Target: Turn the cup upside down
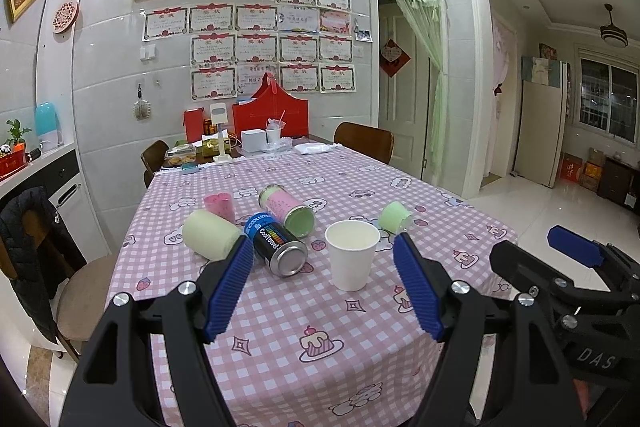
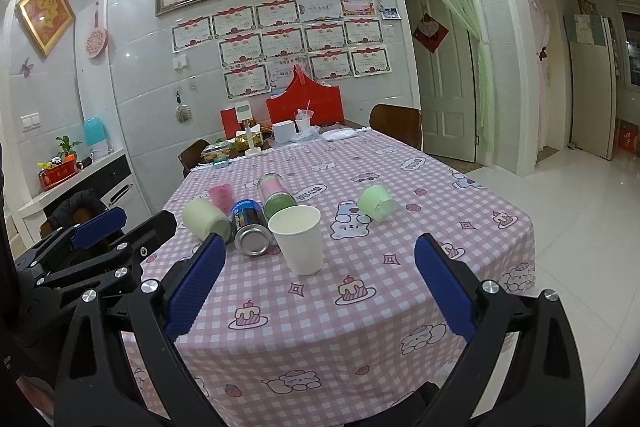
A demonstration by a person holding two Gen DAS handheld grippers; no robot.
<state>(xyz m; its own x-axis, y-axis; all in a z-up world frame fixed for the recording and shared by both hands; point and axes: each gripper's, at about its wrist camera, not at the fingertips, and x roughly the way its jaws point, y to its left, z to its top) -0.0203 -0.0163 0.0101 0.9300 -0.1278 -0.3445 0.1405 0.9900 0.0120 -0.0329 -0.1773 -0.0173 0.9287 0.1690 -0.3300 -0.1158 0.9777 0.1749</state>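
**Mei:** So, biggest first: the counter under its pink checked cloth fills most of both views. What's on it?

**Jun:** A cluster left of centre. A pale green roll lying on its side, a dark can on its side touching it, a green-capped jar tipped over behind, a pink cup further back. Well apart to the right, a small green cup also lies on its side.

**Mei:** And the one to flip?

**Jun:** The white paper cup, upright, mouth up, just beside the can's metal end. I'd judge nothing has started; it stands untouched.

**Mei:** The claws?

**Jun:** The left claw has its blue pads spread wide, holding nothing, with the cup ahead between them. The right claw is likewise apart and empty, short of the cup.

**Mei:** What could go wrong?

**Jun:** Paper walls are thin; too hard a squeeze would probably crease the cup, too soft and it slips mid-turn. The left pad must pass between cup and can, and from here I can't tell whether they touch, so a nudge could set the can rolling. The cloth might also drag if the rim scrapes down.
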